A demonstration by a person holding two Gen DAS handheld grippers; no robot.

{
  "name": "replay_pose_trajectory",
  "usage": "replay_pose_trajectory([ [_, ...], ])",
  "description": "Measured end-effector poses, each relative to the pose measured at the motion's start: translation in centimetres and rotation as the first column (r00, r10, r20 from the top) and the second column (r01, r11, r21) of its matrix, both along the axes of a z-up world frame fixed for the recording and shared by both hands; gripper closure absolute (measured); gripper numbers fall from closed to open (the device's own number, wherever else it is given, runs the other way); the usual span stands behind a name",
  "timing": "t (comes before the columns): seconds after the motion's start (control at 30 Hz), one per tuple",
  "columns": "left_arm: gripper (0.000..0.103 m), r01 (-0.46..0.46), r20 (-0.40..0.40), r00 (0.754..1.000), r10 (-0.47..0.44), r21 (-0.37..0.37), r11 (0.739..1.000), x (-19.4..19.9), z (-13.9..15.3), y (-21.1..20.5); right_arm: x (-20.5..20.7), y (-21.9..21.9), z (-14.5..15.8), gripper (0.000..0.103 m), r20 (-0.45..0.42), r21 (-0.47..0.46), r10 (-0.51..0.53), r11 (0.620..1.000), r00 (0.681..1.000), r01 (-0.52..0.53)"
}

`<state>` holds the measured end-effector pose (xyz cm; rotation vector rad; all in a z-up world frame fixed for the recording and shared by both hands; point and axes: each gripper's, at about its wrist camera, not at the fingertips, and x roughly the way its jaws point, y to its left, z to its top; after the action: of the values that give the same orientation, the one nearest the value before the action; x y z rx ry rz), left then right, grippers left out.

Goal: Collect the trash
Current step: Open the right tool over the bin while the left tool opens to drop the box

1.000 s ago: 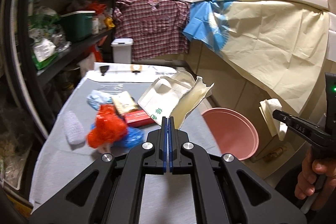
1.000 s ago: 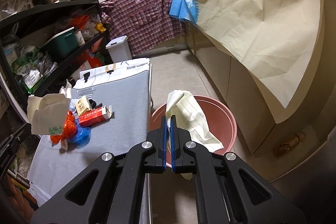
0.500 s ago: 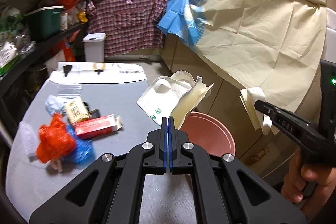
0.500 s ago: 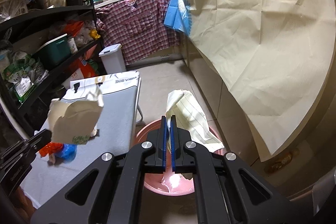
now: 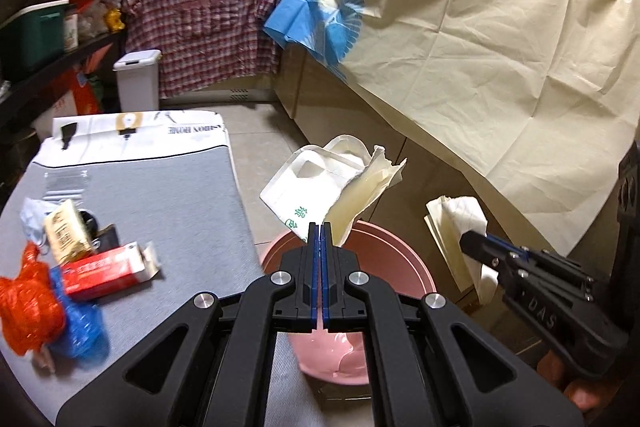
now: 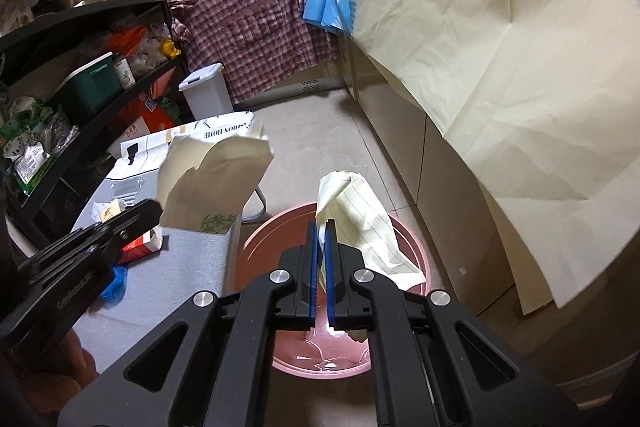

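Above the pink basin (image 5: 404,263), the left gripper (image 5: 320,227) clamps a torn white paper bag (image 5: 316,183) with green print; the right gripper (image 6: 321,225) pinches crumpled lined paper (image 6: 360,211)

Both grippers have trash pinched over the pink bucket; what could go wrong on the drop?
The left gripper holds the torn white paper bag near the pink bucket rim beside the table; released there, it may land outside. The lined paper in the right gripper could catch and drape over the rim.
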<state>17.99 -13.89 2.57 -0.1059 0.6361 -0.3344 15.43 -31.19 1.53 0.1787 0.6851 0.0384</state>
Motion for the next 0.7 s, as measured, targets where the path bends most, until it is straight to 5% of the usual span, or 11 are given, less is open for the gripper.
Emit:
replay_pose_trajectory([
  [0.53, 0.102, 0.038, -0.042, 0.998, -0.037, 0.016, 0.999, 3.5, -1.8, -2.1, 2.0, -0.3, -1.8, 0.091, -0.049, 0.005, -0.023, 1.0, 0.999, 0.024],
  [0.63, 0.088, 0.025, -0.048, 0.999, -0.024, 0.008, 1.0, 3.7, -1.9, -1.8, 2.2, -0.7, -1.8, 0.073, -0.053, 0.01, -0.042, 0.999, 0.998, 0.042],
  [0.7, 0.07, 0.009, -0.045, 0.999, -0.009, -0.005, 1.0, 3.4, -1.7, -1.3, 2.1, -0.7, -1.8, 0.064, -0.052, 0.007, -0.048, 0.999, 0.997, 0.048],
])
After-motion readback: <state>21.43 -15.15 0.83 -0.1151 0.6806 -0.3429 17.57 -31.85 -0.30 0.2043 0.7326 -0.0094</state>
